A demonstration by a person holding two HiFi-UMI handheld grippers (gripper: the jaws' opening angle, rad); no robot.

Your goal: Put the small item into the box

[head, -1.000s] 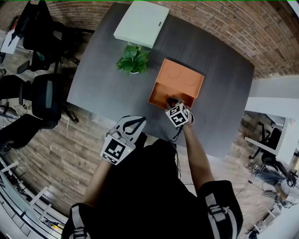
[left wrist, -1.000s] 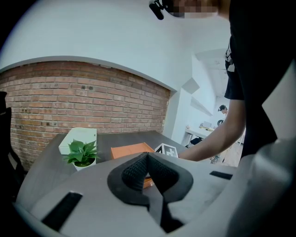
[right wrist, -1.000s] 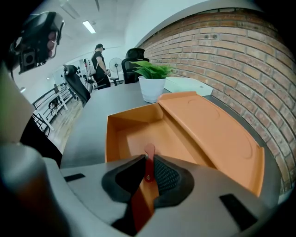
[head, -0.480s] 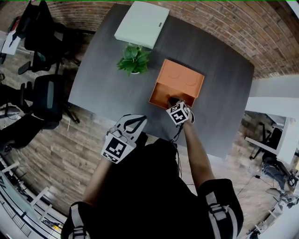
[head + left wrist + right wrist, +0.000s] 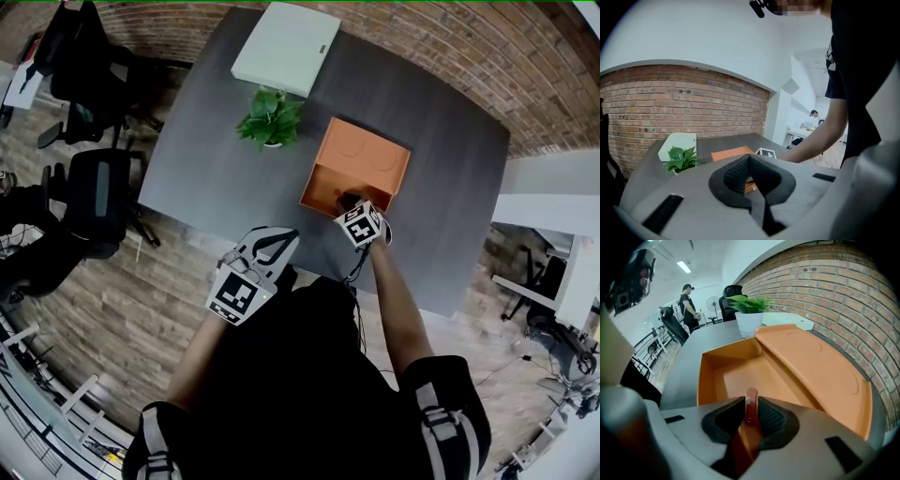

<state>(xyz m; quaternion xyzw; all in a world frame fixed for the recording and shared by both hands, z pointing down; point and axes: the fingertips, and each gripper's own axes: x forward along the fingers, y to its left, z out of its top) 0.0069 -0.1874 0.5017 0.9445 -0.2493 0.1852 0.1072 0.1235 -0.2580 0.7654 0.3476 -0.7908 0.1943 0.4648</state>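
Observation:
An orange box [image 5: 330, 187] lies open on the dark table, its lid [image 5: 366, 155] folded back flat. My right gripper [image 5: 350, 202] hangs over the box's near wall. In the right gripper view that gripper [image 5: 750, 409] is shut on a small flat red item [image 5: 751, 399], which pokes up between the pads above the box's inside floor [image 5: 740, 376]. My left gripper [image 5: 278, 238] is held back at the table's front edge, left of the box. Its jaws [image 5: 750, 161] are shut with nothing between them.
A potted green plant [image 5: 270, 117] stands left of the box, and a flat white case [image 5: 285, 45] lies behind it at the table's far edge. Office chairs [image 5: 94, 192] stand on the wood floor to the left. A brick wall runs behind the table.

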